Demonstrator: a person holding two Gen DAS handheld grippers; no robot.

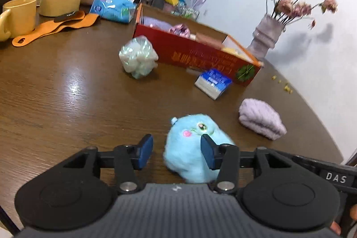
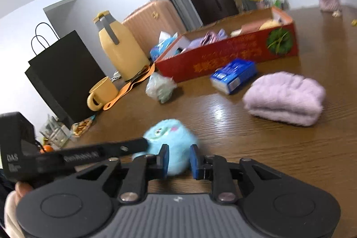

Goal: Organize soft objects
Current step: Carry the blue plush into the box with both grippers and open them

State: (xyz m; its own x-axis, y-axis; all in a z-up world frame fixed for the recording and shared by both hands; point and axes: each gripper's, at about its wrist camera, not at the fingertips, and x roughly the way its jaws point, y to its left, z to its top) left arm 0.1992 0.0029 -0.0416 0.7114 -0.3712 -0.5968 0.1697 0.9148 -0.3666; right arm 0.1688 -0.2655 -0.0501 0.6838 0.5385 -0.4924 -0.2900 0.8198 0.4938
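A fluffy blue plush toy sits on the brown wooden worktop, close to the near edge, and both grippers hover right at it. The left gripper has its jaws spread wide; the toy lies between them, nearer the right-hand pad, though I cannot tell whether that pad touches the fur. The right gripper also has its jaws apart, with a narrower gap, and the toy shows just beyond and between the pads, not pinched.

Off to the right of the toy lies a folded lilac fuzzy cloth, apart from it. Farther back stands a long red cardboard box holding pinkish and yellow soft things. A small blue tissue pack lies just in front of the box, and a crinkly bag of pale green stuff sits near the box's left end. Behind are a yellow mug, a yellow thermos jug, and a vase of dried flowers.
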